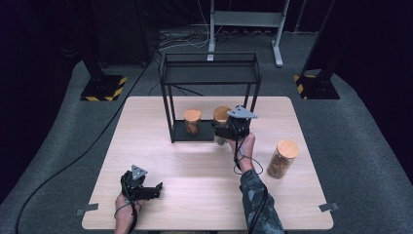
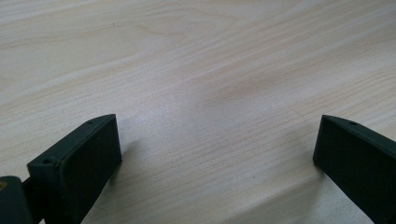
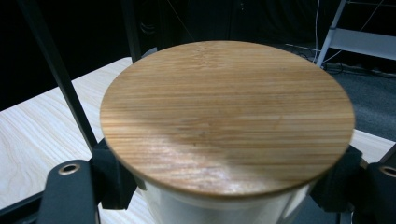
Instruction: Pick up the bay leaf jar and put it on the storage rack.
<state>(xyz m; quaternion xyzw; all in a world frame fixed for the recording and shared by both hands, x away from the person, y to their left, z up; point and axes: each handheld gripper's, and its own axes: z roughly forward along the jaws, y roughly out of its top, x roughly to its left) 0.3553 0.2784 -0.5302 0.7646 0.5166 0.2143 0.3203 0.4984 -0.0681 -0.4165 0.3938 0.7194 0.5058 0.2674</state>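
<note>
So nearest the person, the left gripper (image 1: 141, 187) sits low over the pale, matte wood-grain tabletop (image 1: 195, 170), its flat black jaws spread wide with nothing but bare grain between them. Further in, the right gripper (image 1: 229, 130) is clamped on a clear cylindrical jar with a round bamboo lid (image 3: 227, 116), right at the open front of the black metal wire-frame shelf (image 1: 210, 73). A second, similar jar (image 1: 192, 121) stands on the shelf's dark bottom tray. Off to the right, a third one with brownish contents (image 1: 282, 159) stands on the tabletop, well apart.
</note>
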